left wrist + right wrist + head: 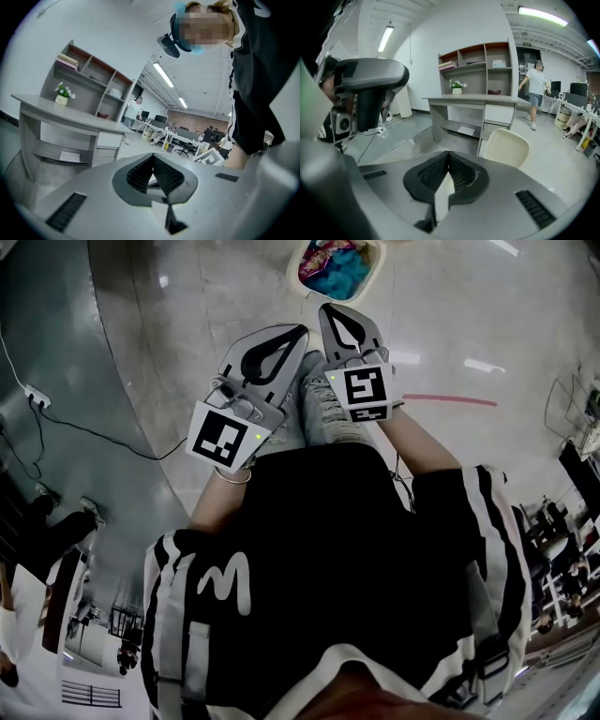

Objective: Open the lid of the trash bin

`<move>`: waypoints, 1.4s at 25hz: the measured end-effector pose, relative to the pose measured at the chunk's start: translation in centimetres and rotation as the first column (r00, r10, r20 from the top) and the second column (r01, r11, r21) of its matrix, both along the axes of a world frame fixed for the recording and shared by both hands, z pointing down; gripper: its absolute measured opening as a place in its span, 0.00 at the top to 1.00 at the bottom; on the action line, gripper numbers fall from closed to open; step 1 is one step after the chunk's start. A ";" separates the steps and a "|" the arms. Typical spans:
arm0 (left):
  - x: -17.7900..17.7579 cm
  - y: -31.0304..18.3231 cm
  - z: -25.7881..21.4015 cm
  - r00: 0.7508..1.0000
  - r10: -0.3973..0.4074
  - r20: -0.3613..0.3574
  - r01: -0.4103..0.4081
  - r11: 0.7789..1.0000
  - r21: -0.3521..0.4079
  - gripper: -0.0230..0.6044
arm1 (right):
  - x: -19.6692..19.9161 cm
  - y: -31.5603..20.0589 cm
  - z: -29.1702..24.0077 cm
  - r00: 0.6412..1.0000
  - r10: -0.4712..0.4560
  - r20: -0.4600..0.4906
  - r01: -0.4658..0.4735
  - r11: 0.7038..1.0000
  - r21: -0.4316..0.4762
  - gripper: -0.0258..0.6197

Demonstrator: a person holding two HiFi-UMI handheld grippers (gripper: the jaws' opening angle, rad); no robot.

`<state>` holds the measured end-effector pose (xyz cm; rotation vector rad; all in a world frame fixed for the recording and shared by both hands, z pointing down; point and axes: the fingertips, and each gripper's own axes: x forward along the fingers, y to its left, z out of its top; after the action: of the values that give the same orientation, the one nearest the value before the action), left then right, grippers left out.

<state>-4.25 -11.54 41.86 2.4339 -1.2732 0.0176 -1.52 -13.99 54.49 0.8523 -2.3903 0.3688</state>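
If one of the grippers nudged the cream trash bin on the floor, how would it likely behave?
The trash bin looks like small, thin plastic, so it is probably light. Its pink and blue contents look soft and should add little weight. Standing free on the glossy floor, it would likely slide or tip rather than hold still.

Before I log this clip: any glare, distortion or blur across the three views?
Head view: heavy fisheye bend, light streaks glaring on the glossy floor, trash bin cropped at the top edge. Left gripper view: dark round vignette, left gripper soft up close. Right gripper view: same vignette, even light, right gripper slightly blurred.
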 end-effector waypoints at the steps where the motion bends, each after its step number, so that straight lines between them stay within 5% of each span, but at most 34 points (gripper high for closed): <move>1: 0.0 -0.1 -0.2 1.000 0.001 0.003 -0.001 1.000 0.003 0.96 | 0.1 -0.2 -0.4 1.000 0.006 0.005 -0.006 1.000 0.004 0.95; 35: 0.8 -0.6 -10.0 0.997 0.046 0.063 -0.051 0.996 0.078 0.96 | 1.6 0.4 -19.4 0.986 -0.052 0.159 0.022 0.982 0.186 0.95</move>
<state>-3.40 -12.12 31.83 2.5501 -1.2633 0.0567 0.09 -13.61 35.10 0.8874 -2.6208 0.2118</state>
